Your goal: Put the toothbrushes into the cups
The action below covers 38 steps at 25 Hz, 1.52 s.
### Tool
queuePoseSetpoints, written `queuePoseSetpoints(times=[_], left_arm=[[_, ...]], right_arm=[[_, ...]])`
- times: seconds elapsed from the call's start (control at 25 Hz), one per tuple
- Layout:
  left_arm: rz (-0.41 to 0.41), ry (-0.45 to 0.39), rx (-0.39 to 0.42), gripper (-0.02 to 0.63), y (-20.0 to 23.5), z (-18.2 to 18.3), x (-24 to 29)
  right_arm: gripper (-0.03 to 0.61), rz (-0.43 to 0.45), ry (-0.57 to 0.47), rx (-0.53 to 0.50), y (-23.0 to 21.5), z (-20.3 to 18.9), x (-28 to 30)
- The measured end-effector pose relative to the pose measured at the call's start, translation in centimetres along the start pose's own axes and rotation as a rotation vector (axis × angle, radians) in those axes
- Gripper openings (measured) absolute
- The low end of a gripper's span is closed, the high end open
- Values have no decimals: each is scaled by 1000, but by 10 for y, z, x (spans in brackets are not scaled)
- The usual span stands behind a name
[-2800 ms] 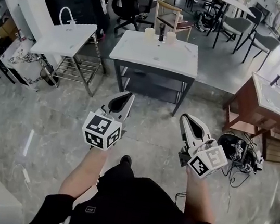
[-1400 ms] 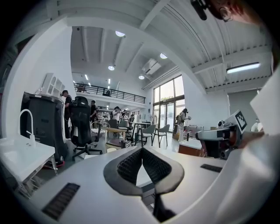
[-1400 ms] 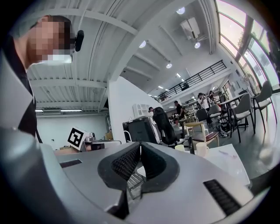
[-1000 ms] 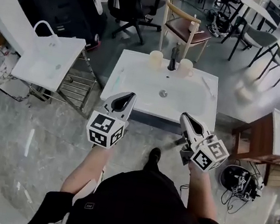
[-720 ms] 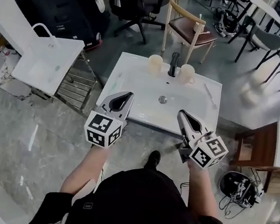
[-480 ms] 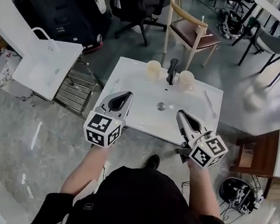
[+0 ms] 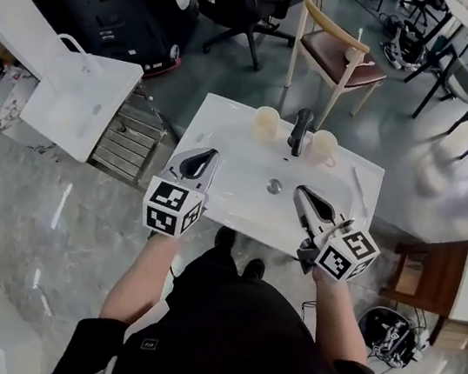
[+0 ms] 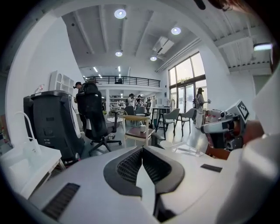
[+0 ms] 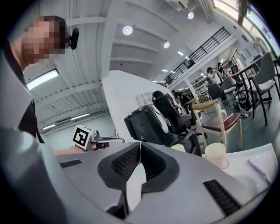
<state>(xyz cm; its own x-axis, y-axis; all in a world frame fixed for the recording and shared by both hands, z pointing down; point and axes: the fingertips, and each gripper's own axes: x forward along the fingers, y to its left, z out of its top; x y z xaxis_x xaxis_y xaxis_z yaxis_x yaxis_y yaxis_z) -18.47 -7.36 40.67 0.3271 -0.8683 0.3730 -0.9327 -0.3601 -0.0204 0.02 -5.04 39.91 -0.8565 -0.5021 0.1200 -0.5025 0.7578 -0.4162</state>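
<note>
A white sink-top table (image 7: 225, 132) carries two cream cups, one (image 7: 266, 123) left of the black faucet (image 7: 299, 130) and one (image 7: 322, 147) right of it. A toothbrush (image 7: 359, 186) lies near the table's right edge; it also shows as a toothbrush (image 9: 258, 169) in the right gripper view, past a cup (image 9: 216, 155). My left gripper (image 7: 208, 153) hovers over the table's front left, jaws shut and empty (image 8: 142, 148). My right gripper (image 7: 301, 192) hangs over the front, right of the drain (image 7: 275, 186), also shut and empty (image 9: 140, 144).
A second white sink stand (image 7: 76, 99) sits to the left. A wooden chair (image 7: 337, 62) and a black office chair (image 7: 237, 2) stand behind the table. A brown wooden stand (image 7: 431, 279) is at the right, with cables (image 7: 387, 334) on the floor.
I have walked up to the table: it has come from far ahead to right under both grippers. Both grippers stayed shut and empty.
</note>
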Motion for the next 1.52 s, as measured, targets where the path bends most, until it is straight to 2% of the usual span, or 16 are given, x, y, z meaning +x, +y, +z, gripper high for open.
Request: queuePoseSetpoints(times=[0.28,0.48,0.6,0.68,0.88,1.08,1.24,1.52], left_arm=[[67,154,-58,26,80,-59,25],[38,271,-65,56,118,-103,37],[-1,343,-64,114,132,-126,49],[-29,395,-50,129,140,-144,59],[-90,533,-32,130,143,-192,79],[-116,628,-26,130,141,-227,86],[-106,683,21,130,140,-240,96],[-96,735,5,124,142,-255,102]], right_arm=[[29,47,49,28,-3,-5,74],[29,56,90,52,-1,-13,131],[29,45,129,66,2,-20,155],[29,60,143,76,6,-27,167],[29,50,182,125,1,-46,172],[29,63,225,159,-4,-64,172],[29,72,227,192,-13,-70,169],[29,70,215,218,-20,-66,158]])
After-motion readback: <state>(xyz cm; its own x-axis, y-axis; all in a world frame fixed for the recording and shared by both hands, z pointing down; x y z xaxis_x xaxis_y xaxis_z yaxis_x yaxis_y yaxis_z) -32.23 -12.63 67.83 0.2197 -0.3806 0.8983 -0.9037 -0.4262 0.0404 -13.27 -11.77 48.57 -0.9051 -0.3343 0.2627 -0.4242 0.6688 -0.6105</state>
